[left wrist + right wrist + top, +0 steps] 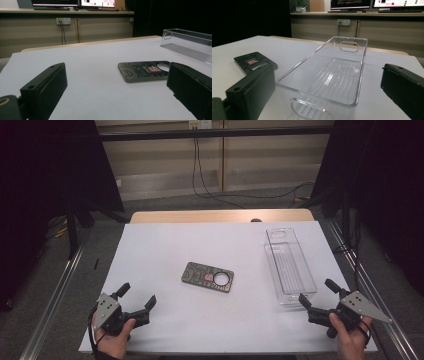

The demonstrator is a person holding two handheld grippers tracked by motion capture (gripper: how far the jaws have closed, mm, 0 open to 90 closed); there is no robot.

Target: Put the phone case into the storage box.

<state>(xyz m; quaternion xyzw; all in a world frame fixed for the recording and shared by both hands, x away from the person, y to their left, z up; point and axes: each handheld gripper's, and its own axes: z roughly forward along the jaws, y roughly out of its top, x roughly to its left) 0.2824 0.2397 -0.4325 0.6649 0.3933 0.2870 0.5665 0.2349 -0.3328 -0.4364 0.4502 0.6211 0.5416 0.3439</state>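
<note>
We hold our left tool wide apart near the table's front left corner, gripping nothing. Our right tool is spread too — just before the clear box. The phone case lies mid-table.

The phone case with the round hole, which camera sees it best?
The high view: the whole phone case lies flat and unblocked on the white table. The left gripper view shows it low and partly behind a jaw; the right gripper view shows just one end.
</note>
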